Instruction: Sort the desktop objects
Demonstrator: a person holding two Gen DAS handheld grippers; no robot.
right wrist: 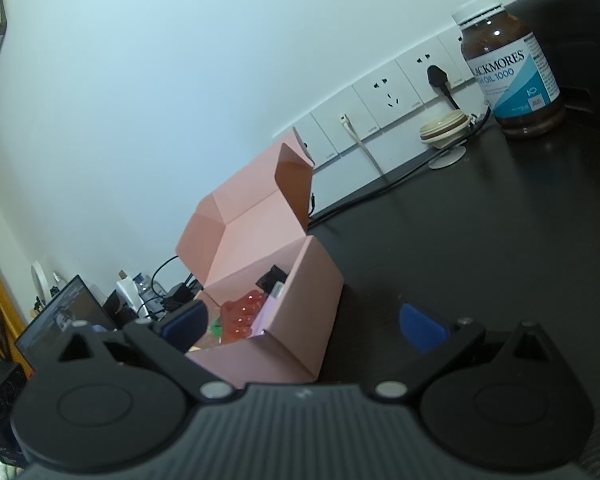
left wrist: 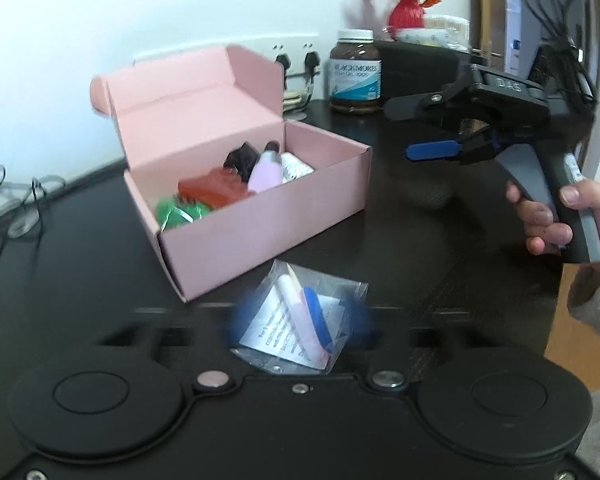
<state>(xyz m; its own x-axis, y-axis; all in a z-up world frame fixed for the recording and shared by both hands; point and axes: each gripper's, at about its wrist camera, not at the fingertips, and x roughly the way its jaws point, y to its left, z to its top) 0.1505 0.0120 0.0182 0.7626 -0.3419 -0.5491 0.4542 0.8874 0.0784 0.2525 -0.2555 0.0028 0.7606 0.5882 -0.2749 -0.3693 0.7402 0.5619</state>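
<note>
From your left wrist camera, the left gripper (left wrist: 300, 332) is a blue blur around a clear bag (left wrist: 304, 316) of small items. The jaws look released and wide, with nothing pinched, so the bag lies loose on the bench (left wrist: 440, 248) at its near edge, just in front of the pink box (left wrist: 260, 208). The box sits mid-bench with its lid up and already holds a red piece (left wrist: 212, 192), a lilac tube (left wrist: 266, 172) and a green item (left wrist: 178, 210). Your right gripper (left wrist: 424, 132) hovers right of the box, jaws apart and empty, with a brown bottle (left wrist: 355, 72) at the back edge. From the right wrist camera, the right gripper (right wrist: 300, 324) shows both blue pads spread with nothing between them, the box (right wrist: 300, 320) close ahead and the bottle (right wrist: 512, 68) at the far right by the wall sockets (right wrist: 384, 92). The risk is the bag: the slick film may slide out of a shallow pinch, or catch on the box's front wall and push the light box back.
</note>
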